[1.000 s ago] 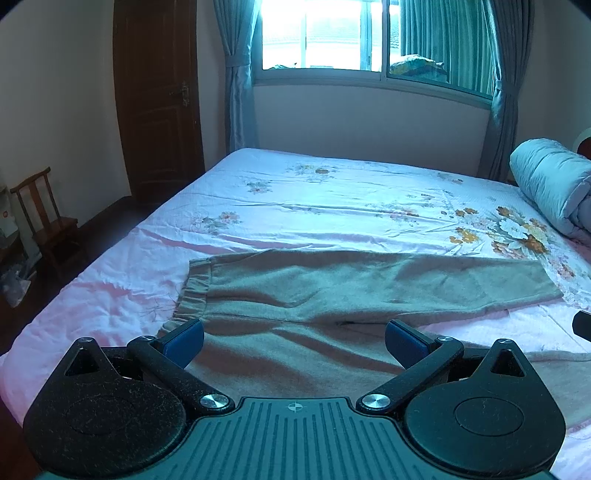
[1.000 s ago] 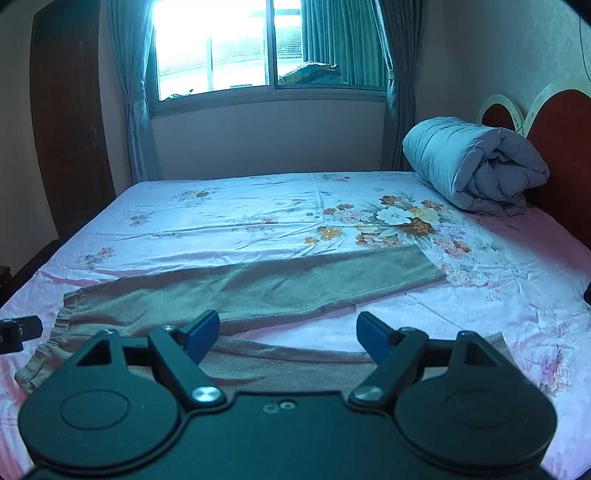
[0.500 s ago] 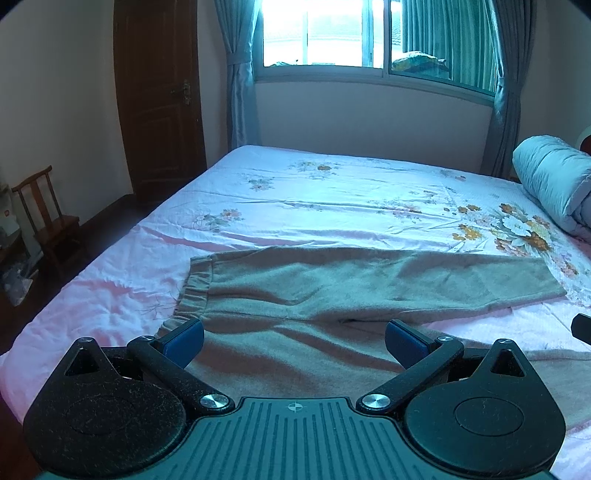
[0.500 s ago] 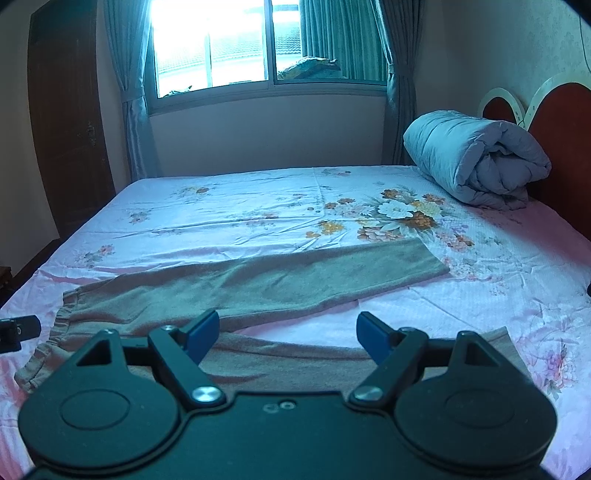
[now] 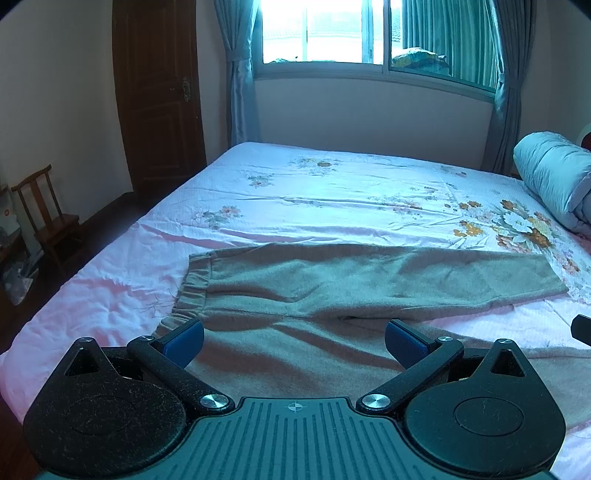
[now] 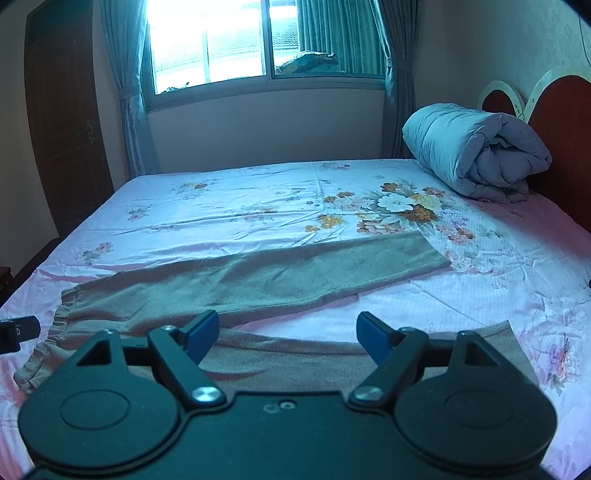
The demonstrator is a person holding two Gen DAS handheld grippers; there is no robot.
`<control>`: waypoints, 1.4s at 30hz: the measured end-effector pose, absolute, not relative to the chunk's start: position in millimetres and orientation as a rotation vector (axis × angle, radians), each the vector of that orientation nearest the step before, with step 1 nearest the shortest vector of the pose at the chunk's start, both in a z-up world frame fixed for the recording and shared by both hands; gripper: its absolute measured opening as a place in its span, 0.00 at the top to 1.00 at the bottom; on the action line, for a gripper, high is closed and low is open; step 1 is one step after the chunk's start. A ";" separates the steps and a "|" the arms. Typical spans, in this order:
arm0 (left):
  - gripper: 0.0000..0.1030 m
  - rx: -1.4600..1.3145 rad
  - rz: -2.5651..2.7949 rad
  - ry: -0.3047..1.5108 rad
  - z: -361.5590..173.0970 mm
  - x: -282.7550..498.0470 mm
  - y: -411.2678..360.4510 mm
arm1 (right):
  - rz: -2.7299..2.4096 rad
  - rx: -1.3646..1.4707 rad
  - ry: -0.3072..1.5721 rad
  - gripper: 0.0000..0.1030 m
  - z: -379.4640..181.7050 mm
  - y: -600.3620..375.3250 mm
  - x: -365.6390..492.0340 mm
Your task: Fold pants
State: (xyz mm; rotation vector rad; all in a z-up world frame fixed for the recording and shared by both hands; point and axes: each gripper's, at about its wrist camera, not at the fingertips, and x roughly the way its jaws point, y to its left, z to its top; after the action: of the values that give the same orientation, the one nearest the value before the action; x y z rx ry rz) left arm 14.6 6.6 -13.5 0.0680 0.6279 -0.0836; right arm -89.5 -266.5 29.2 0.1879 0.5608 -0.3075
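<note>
Tan fleece pants [image 5: 332, 288] lie spread flat on the bed, elastic waistband [image 5: 192, 288] to the left and both legs running right. In the right wrist view the same pants [image 6: 258, 280] show the far leg ending at a cuff [image 6: 424, 254], the near leg partly hidden under the gripper body. My left gripper [image 5: 293, 338] hovers open above the seat of the pants, nothing between its blue pads. My right gripper [image 6: 288, 332] is open too, above the near leg.
The bed [image 5: 332, 192] carries a pink floral sheet. A rolled grey duvet [image 6: 476, 151] rests against the red headboard [image 6: 561, 122] at the right. A brown door [image 5: 159, 92] and a small wooden chair [image 5: 48, 218] stand left of the bed. A window [image 5: 351, 33] is behind.
Both views have tilted slightly, so the pants and the bed sit a little lower or farther in frame. The pants have not moved and both grippers stay open.
</note>
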 end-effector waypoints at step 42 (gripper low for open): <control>0.00 0.327 -0.192 0.758 -100.8 259.7 49.4 | 0.092 -0.080 0.637 0.27 -14.4 -295.9 76.4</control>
State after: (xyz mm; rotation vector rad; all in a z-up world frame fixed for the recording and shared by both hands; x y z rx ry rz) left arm 259.7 49.4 -100.8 0.3275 0.7575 -0.1917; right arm 76.4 -295.9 -14.4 -0.0801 0.6365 0.0919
